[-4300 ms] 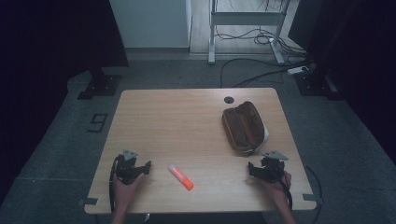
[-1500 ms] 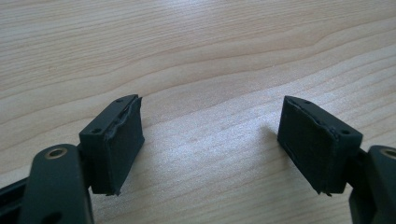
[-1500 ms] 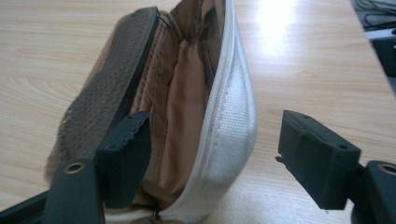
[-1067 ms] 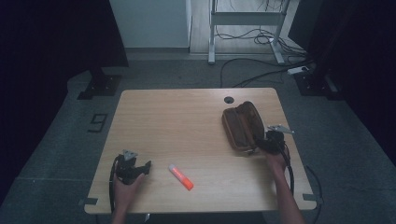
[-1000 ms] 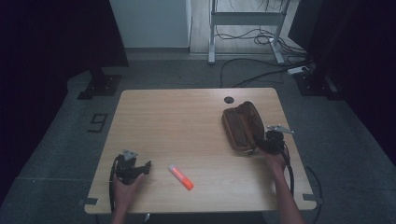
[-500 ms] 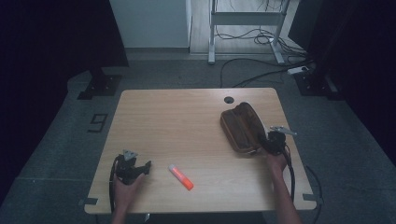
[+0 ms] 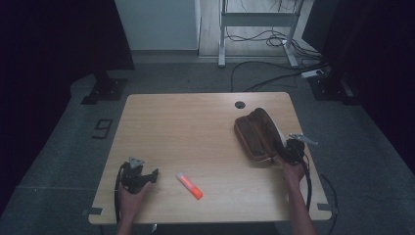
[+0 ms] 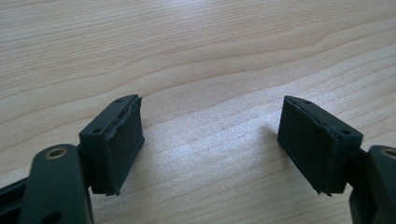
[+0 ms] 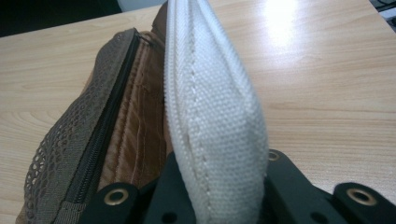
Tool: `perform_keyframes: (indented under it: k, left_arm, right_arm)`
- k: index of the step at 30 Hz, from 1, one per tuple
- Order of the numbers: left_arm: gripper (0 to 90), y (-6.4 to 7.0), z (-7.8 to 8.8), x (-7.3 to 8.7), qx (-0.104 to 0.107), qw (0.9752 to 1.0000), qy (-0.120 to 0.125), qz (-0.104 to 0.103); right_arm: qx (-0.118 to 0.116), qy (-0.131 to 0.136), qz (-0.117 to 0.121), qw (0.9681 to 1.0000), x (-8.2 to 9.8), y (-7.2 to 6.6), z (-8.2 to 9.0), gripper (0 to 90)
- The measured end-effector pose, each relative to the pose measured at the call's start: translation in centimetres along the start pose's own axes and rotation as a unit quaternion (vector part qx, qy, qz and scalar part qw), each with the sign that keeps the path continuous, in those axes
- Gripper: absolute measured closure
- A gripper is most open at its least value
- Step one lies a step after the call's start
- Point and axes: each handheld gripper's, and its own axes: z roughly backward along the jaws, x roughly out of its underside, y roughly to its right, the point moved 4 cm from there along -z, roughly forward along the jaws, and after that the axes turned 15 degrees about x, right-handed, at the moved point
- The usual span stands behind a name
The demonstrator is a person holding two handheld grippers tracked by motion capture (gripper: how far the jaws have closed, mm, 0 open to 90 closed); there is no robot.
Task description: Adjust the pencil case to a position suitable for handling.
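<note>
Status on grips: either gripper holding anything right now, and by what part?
The right gripper is shut on the pencil case, pinching its white woven side panel at the near end. The left gripper is open over bare table, holding nothing.

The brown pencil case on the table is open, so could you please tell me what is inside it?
Inside the pencil case I see brown ribbed lining and a mesh pocket with a dark zipper; no contents show. The right claw grips its white flap, which covers the space behind.
</note>
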Motion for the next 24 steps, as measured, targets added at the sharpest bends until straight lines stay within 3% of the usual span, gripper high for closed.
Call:
perform_keyframes:
  k: [24]
  left_arm:
    - [22.1,0.0,0.0,0.0,0.0,1.0,0.0,0.0]
  right_arm:
    - [-0.047,0.038,-0.004,0.9982,-1.3,-0.7,2.6,83.1]
